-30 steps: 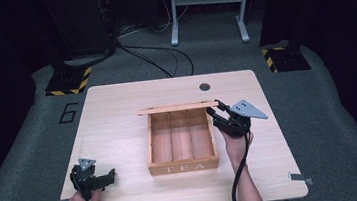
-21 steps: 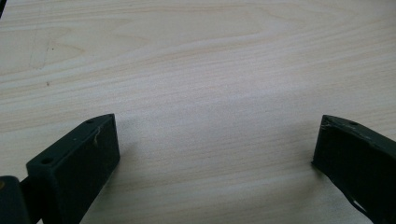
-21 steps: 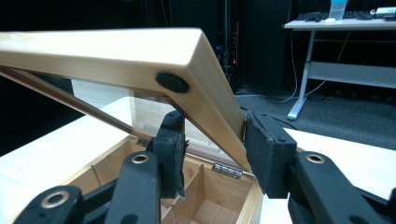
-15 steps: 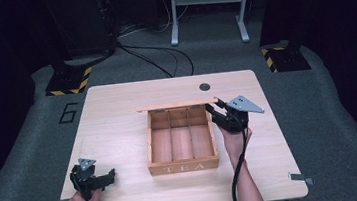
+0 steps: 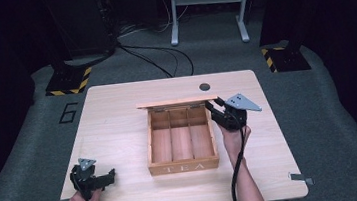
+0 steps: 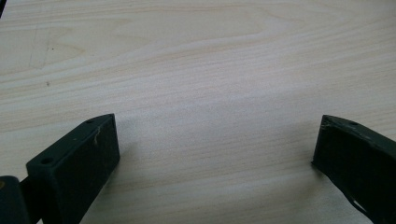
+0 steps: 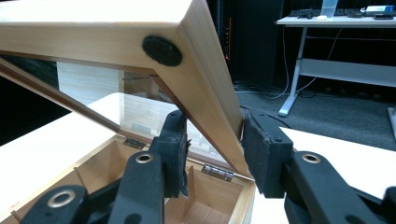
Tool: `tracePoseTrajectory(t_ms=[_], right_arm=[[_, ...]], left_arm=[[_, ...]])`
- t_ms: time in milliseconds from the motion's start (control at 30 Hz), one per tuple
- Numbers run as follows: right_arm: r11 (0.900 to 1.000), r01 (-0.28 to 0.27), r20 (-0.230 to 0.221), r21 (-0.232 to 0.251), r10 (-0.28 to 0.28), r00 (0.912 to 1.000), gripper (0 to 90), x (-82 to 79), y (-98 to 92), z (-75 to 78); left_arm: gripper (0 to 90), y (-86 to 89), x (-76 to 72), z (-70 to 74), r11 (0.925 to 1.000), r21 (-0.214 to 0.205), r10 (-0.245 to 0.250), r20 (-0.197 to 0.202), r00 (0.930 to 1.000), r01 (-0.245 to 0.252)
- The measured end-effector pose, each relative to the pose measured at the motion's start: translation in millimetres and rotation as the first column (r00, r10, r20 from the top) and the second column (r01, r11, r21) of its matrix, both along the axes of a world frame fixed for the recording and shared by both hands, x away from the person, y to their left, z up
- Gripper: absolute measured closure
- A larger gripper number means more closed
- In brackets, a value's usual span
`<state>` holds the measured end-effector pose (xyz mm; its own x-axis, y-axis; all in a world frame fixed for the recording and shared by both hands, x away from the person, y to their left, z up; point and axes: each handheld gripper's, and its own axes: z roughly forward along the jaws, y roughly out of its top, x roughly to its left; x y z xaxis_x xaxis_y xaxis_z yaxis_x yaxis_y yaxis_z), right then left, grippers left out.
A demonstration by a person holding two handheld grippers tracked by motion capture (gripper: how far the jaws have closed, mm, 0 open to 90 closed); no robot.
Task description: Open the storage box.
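High view. Light wooden counter [image 5: 118,122]. At its centre, a rectangular light-wood tea box with three compartments and "TEA" on its front wall [image 5: 184,166]; compartments look empty. Its glass-paned wooden lid [image 5: 176,101] stands raised on the far hinged edge, seen nearly edge-on. Right gripper [image 5: 216,107] sits at the lid's right end, touching it. Left gripper [image 5: 108,177] rests near the counter's near-left corner, well apart from the box.

Left gripper view. Jaws spread wide over bare counter [image 6: 210,70]; nothing between them.

Right gripper view. Jaws pinch the side rail of the lid [image 7: 205,93], one pad inside the frame, one outside. Lid is tilted up past halfway; a black round bumper [image 7: 162,50] marks its corner. Metal hinges [image 7: 217,171] show on the back wall.

Status, by judgement: the lid is held partway between open and shut. Whether it is opening or closing cannot be told; its travel remains to be finished and the grip released.
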<state>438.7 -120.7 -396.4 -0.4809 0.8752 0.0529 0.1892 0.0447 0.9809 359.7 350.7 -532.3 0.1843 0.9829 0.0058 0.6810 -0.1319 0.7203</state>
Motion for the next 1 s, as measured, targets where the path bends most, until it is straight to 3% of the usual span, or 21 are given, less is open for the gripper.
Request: tracePoseTrajectory(t_ms=[1000], right_arm=[[1.0, -0.003, -0.005, 0.002, 0.003, 1.0, 61.0, 2.5, -0.5, 1.3]], left_arm=[[0.3, 0.0, 0.0, 0.0, 1.0, 0.0, 0.0, 0.0, 1.0, 0.0]])
